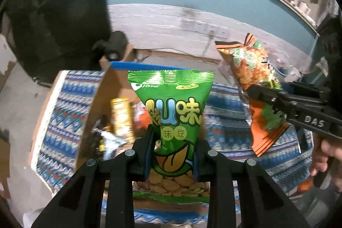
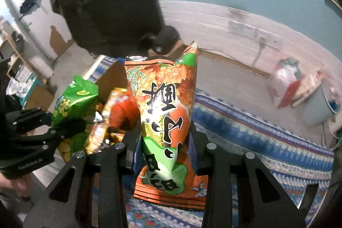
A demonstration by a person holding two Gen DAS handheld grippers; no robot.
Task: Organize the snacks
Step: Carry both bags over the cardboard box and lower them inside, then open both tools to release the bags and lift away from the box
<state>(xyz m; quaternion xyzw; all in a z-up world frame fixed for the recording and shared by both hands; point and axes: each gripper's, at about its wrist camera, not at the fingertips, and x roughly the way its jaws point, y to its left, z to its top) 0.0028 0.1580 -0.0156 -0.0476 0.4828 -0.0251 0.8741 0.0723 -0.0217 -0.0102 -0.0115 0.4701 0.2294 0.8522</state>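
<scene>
Snacks are both up in the air over the cardboard box (image 1: 100, 99) — left gripper (image 1: 174, 155) jaws pinch the green bag (image 1: 171, 108), right gripper (image 2: 165, 155) jaws the orange bag (image 2: 166, 112). I'd lower each in before letting go.

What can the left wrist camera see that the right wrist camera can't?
Only the left wrist view shows the blue rim of the cardboard box.

Only the right wrist view shows the red and white bag lying far off on the floor.

Both show the green snack bag pinched in the left tool, the orange snack bag pinched in the right tool, and the blue patterned cloth.
</scene>
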